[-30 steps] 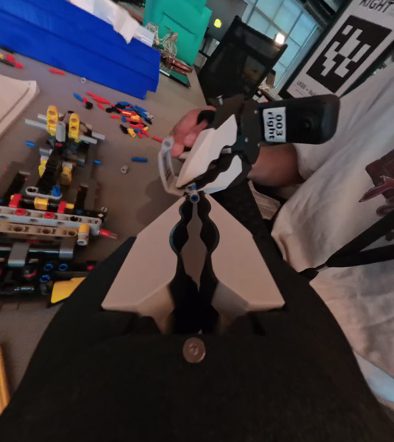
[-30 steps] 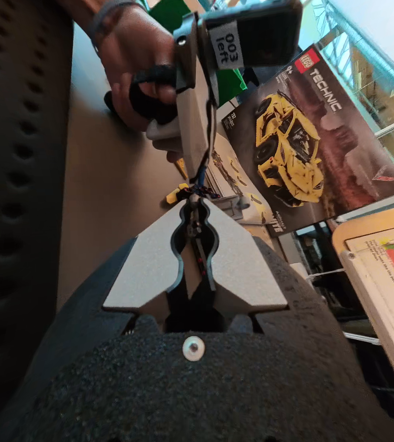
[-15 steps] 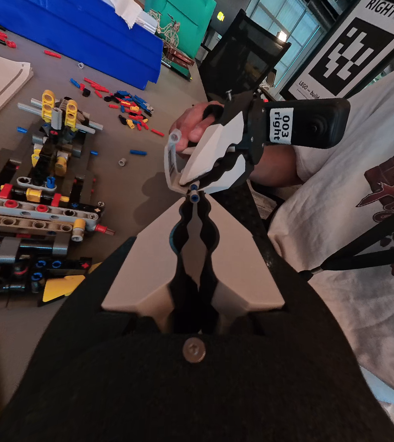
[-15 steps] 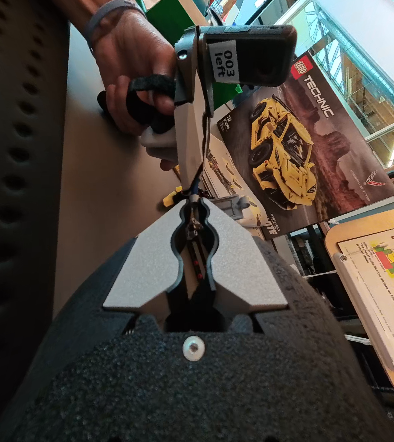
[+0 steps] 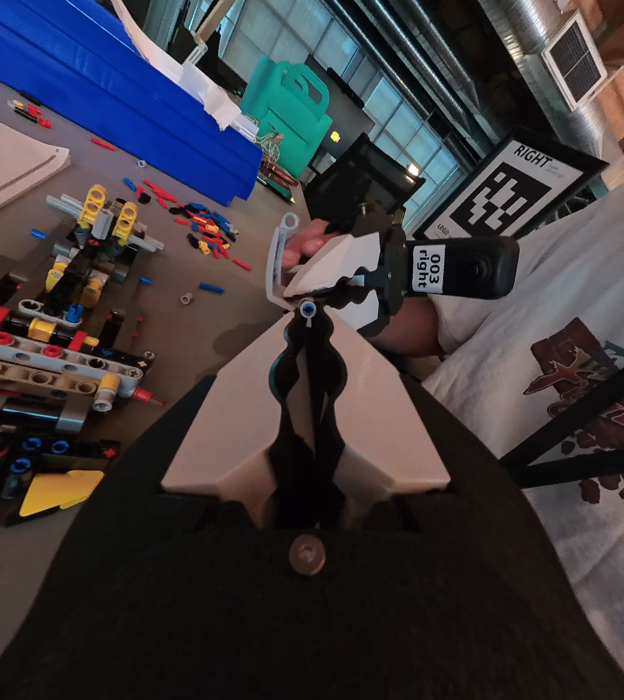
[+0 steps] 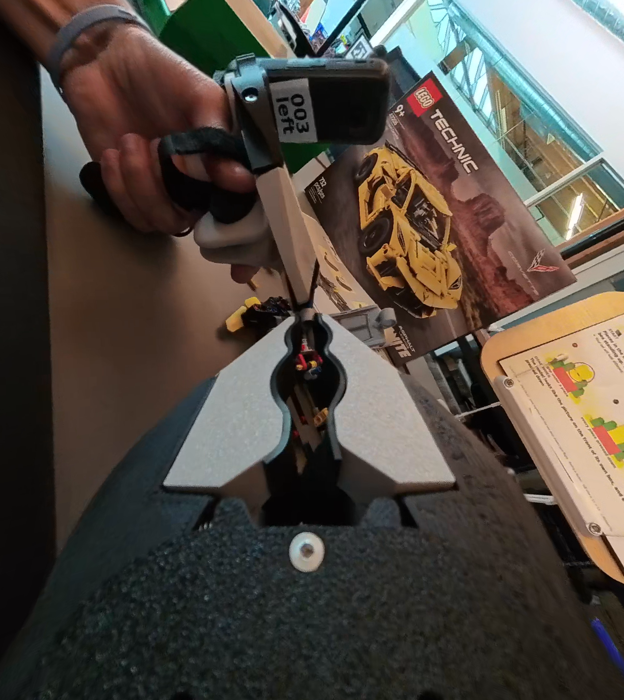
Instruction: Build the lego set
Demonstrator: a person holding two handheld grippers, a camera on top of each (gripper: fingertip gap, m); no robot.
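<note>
In the left wrist view my left gripper (image 5: 307,316) is shut on a small blue pin (image 5: 306,308), whose round end faces the camera. My right gripper comes in from the right, fingers (image 5: 335,261) shut on a light grey bent beam (image 5: 277,257) that stands up to its left. The two grippers meet tip to tip above the table, with the pin at the beam's lower corner. In the right wrist view my right gripper (image 6: 304,318) is shut on the grey beam (image 6: 306,314), and the left gripper's fingers (image 6: 291,235) come down onto it. The partly built chassis (image 5: 49,363) lies on the table to the left.
A pile of loose red, blue and yellow pieces (image 5: 208,231) lies beyond the chassis, in front of a blue bin (image 5: 113,98). The set's box (image 6: 435,227) stands behind, with a board of pictures (image 6: 587,416) to its right. A person's white shirt (image 5: 530,341) is at the right. Only a small space, under 4 cm, lies between the two pairs of fingers.
Both grippers stay shut and tip to tip. The pair has tilted and shifted, the grey beam now stands more upright, and the pin's end faces the left camera.
</note>
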